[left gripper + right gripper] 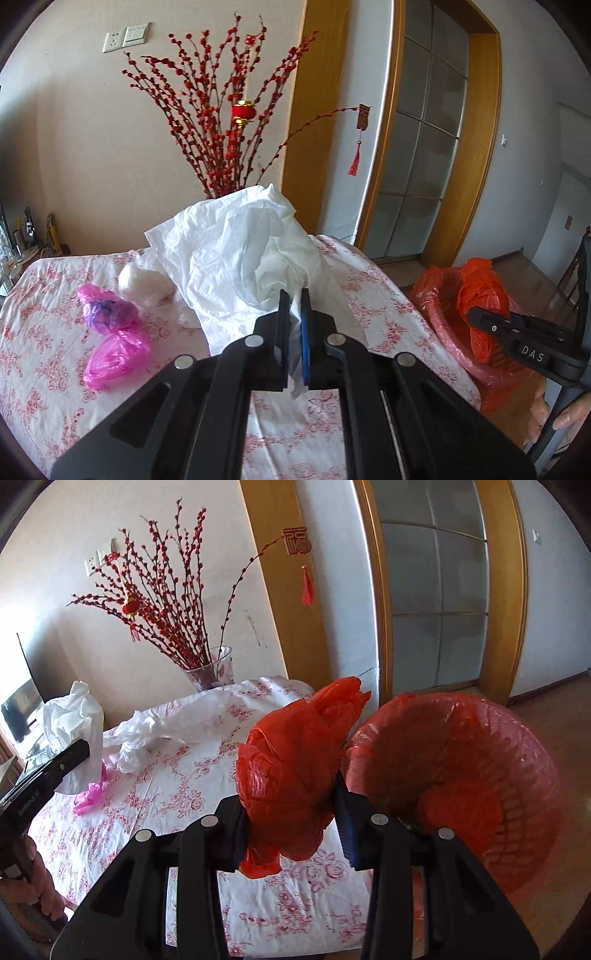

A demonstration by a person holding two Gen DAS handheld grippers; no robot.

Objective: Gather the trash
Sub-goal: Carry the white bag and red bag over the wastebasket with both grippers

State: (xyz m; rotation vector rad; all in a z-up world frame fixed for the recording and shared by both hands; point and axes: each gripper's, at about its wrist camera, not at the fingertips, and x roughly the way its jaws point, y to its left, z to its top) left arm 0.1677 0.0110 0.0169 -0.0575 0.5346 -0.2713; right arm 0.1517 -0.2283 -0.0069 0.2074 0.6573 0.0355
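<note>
My left gripper (294,295) is shut on a large crumpled white tissue (236,258), held up above the table. My right gripper (295,794) is shut on a crumpled red plastic bag (288,760), lifted beside the table's right edge. It also shows in the left wrist view as the red plastic bag (480,291) over the bin. The trash bin (517,753), a basket lined with red plastic, stands on the floor right of the table. A crumpled pink plastic bag (110,328) and a thin white plastic bag (142,282) lie on the tablecloth.
The table (48,332) carries a white cloth with red flowers. A glass vase (214,668) of red-berried branches stands at its far edge by the wall. A wooden-framed glass door (439,602) is behind the bin. A person's hand (40,886) holds the left gripper's handle.
</note>
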